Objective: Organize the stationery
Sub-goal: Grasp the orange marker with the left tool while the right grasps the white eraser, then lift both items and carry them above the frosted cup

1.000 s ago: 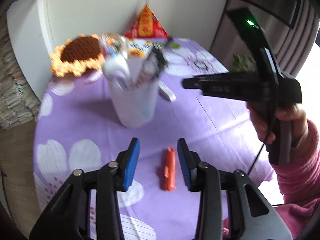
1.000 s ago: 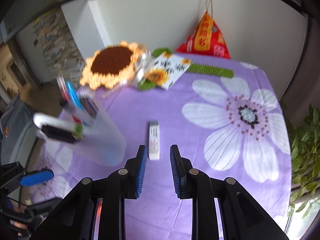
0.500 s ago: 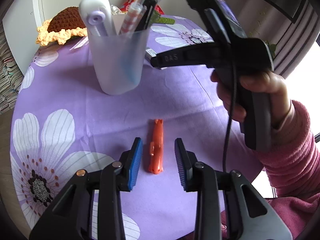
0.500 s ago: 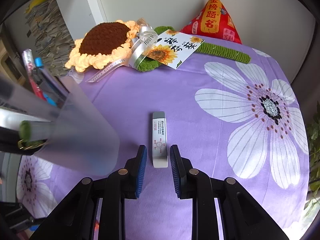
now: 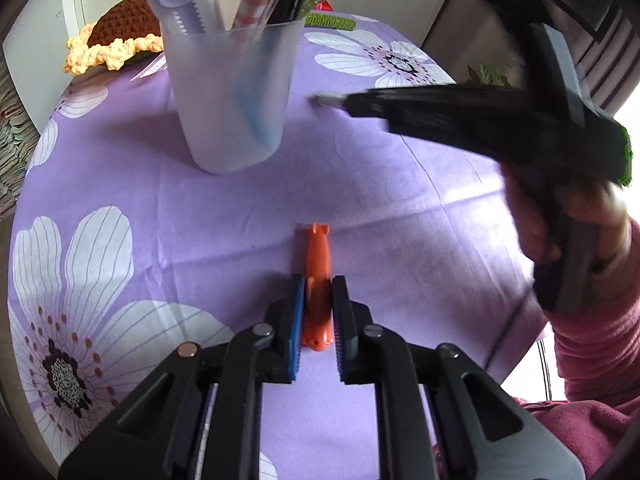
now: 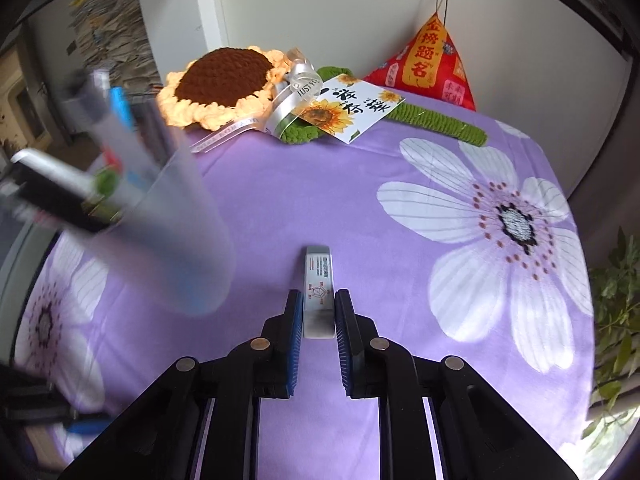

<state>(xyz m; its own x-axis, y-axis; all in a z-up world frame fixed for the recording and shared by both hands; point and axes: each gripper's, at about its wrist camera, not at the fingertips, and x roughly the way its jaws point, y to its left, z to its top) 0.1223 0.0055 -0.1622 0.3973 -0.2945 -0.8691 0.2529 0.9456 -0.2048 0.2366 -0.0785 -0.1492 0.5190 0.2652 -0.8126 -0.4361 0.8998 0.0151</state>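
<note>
Both grippers at the pick-up stage of tidying stationery into the translucent cup [image 5: 234,96], which stands upright on the purple flowered tabletop [image 5: 400,208] with several pens already in it. Left gripper [image 5: 316,312]: fingers together on the near half of the orange item [image 5: 316,256], apparently a small clip or cutter, which lies flat on the cloth, its far half projecting ahead of the pads. Right gripper [image 6: 318,312]: fingers closing on the near end of the white eraser-like bar [image 6: 318,280], which lies flat just right of the cup; whether the pads press on it already cannot be told from this view, since slight gaps seem to remain at each side. For a sound lift, let the right fingers finish closing before raising, and raise each piece straight up so that its free end does not drag on the cloth. Carry one piece at a time to the cup rim, tip it upright, and lower it among the pens without knocking the cup, which looks top-heavy
</note>
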